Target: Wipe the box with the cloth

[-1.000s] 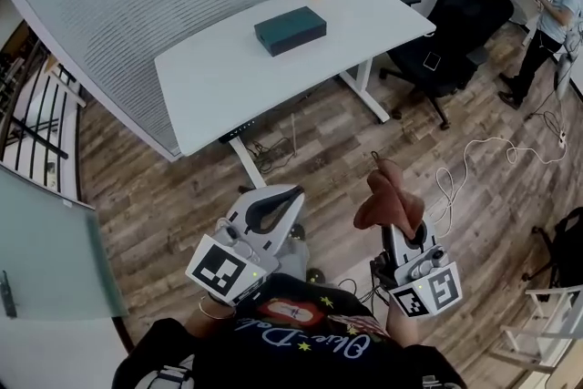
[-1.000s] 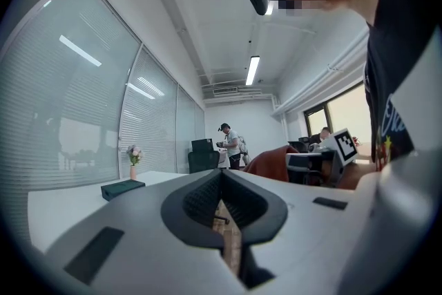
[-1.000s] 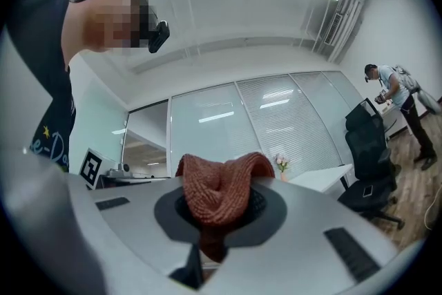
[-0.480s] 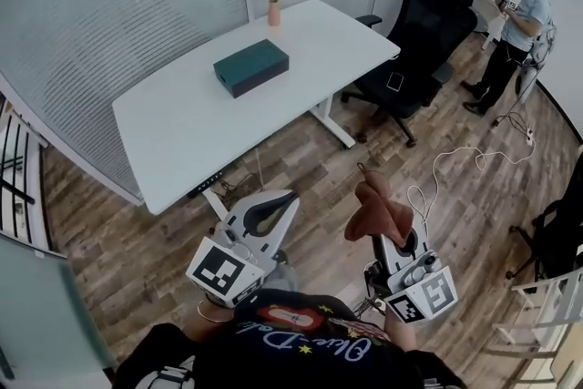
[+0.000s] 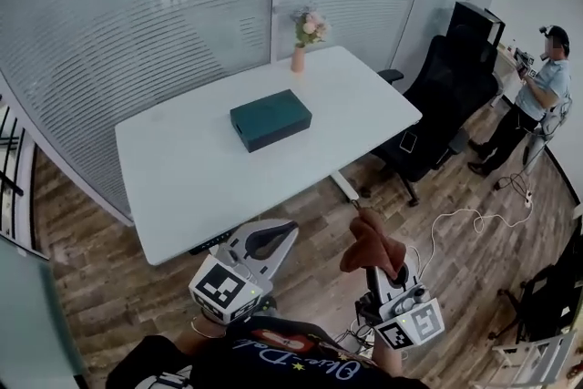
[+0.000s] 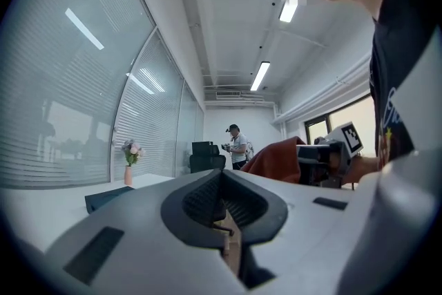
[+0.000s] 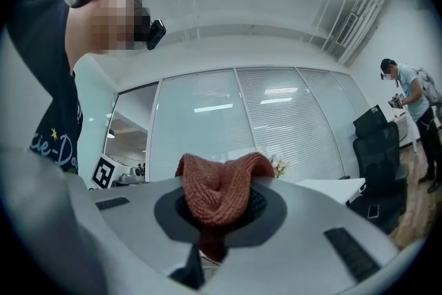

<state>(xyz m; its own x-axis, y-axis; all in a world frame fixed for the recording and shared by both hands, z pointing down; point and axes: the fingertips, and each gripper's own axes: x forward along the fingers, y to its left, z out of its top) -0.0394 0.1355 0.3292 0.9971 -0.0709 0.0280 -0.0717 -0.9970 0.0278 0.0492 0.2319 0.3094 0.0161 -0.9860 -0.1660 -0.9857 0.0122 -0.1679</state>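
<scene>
A dark green box (image 5: 271,119) lies near the middle of the white table (image 5: 182,168). The box also shows at the left of the left gripper view (image 6: 109,197). My right gripper (image 5: 376,261) is shut on a rust-brown knitted cloth (image 5: 369,244) that bunches up between its jaws (image 7: 219,194). It is held over the floor, well short of the table. My left gripper (image 5: 274,238) is shut with nothing in it, close to my body and just below the table's near edge. The cloth is seen past it (image 6: 276,161).
A pink vase of flowers (image 5: 303,36) stands at the table's far edge. A black office chair (image 5: 444,123) with a phone on its seat sits right of the table. A person (image 5: 528,105) stands at far right. White cable (image 5: 469,219) lies on the wooden floor.
The table and box have drawn nearer and more central in the head view as I approach. Both grippers keep their pose, the cloth still held by the right one.
</scene>
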